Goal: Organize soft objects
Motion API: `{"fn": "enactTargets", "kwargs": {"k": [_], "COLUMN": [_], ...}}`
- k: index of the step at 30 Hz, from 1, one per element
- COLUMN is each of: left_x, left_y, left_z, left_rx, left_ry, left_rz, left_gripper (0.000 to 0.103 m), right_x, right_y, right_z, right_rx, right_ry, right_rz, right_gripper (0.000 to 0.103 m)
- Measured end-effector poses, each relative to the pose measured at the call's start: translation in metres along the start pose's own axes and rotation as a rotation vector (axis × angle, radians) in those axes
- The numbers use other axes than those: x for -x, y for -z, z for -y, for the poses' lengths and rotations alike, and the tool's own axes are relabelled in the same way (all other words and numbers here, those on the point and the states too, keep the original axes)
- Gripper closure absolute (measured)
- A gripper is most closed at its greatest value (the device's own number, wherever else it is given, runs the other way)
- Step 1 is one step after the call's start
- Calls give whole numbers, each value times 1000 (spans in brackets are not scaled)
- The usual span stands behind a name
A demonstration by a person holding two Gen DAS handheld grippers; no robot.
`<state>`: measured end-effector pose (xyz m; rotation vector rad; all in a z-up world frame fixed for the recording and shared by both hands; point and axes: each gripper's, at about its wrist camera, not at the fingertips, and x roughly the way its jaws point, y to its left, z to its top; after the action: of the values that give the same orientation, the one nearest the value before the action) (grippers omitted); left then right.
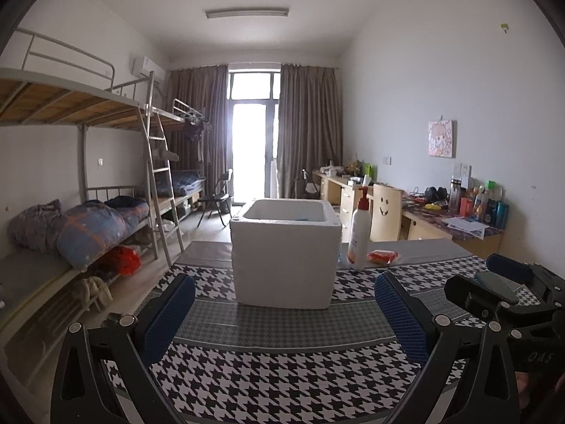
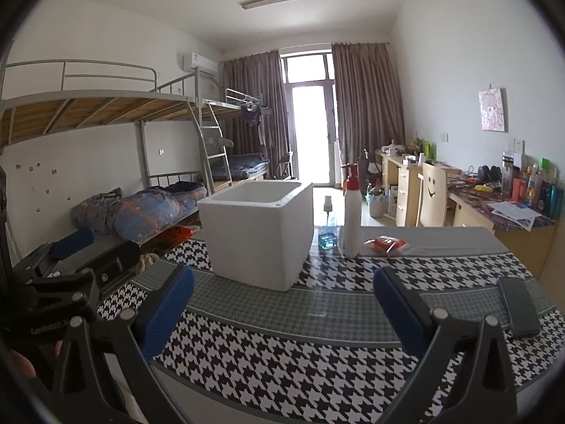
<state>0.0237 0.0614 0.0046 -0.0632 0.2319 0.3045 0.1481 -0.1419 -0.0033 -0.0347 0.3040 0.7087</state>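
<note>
A white foam box stands open-topped on the houndstooth-patterned table. An orange-red soft packet lies to the right of it, beside a white pump bottle. My left gripper is open just in front of the box, nothing between its blue pads. My right gripper is open too, nearer the table's front, and empty. Each gripper shows at the edge of the other's view. Something blue lies inside the box; I cannot tell what.
A blue glass bottle stands behind the box and pump bottle. A dark phone lies at the table's right. Bunk beds with bedding line the left wall. Desks with clutter and a smiley-face chair line the right wall.
</note>
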Motion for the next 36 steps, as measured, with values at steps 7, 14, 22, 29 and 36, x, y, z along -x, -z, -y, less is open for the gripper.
{"fn": "enactTargets", "kwargs": {"k": [7,14,22,29,36], "left_x": [6,10,14,14,15], "left_y": [8,14,21,26,31], "left_z": [-5,-5,-7,-7,-7], "left_rx": [3,-8,-17,-25,-34], "left_ry": [-13,-44,-37,-42,-40], "left_rz": [16,30,25,14,9], "left_gripper": [1,1,1,1,1], "right_x": [5,7,14,16,17], "right_y": [7,14,20,26,32], "right_z": [-1,-1,-1,-1,0], "right_rx": [2,-6,-18,-28,-38], "right_ry": [11,17,30,41,52], "right_rz": [12,9,26,25,19], "right_gripper": [1,1,1,1,1]}}
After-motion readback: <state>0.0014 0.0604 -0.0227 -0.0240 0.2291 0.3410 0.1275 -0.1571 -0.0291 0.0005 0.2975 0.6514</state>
